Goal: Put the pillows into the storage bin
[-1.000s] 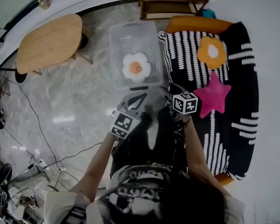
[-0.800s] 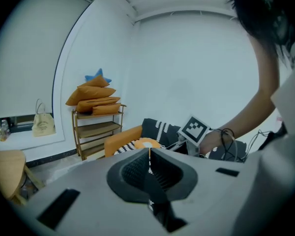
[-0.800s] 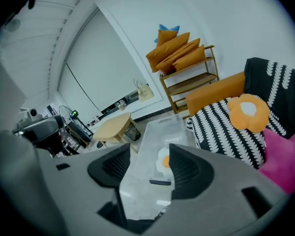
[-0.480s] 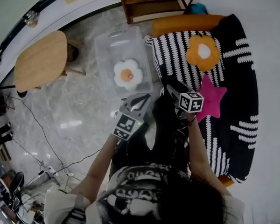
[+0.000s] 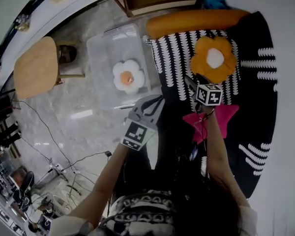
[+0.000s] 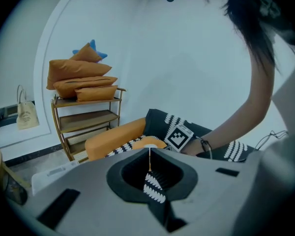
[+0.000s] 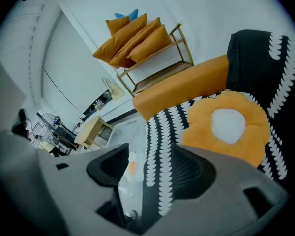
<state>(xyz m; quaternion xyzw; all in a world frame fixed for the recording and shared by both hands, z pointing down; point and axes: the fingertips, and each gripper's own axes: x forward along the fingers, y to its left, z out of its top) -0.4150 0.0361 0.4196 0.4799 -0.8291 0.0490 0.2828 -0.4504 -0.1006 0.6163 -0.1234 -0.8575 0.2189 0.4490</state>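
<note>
We find the left gripper point(image 6: 149, 152) fingers closed, empty. The right gripper point(image 7: 146, 154) fingers have just been opening, empty, above the striped sofa point(image 7: 163, 124). The orange flower pillow point(image 7: 226, 128) lies ahead, and the storage bin point(image 5: 107, 48) stands on the marble floor point(image 5: 76, 100) to their left.

Left tool point(image 5: 159, 100) closed; right point(image 5: 189, 80) widening, empty

White flower pillow point(image 5: 128, 76) with an orange centre; orange flower pillow point(image 5: 215, 59) with a white centre; pink star pillow point(image 5: 226, 114); black cover point(image 5: 174, 58) with white dashes.
</note>
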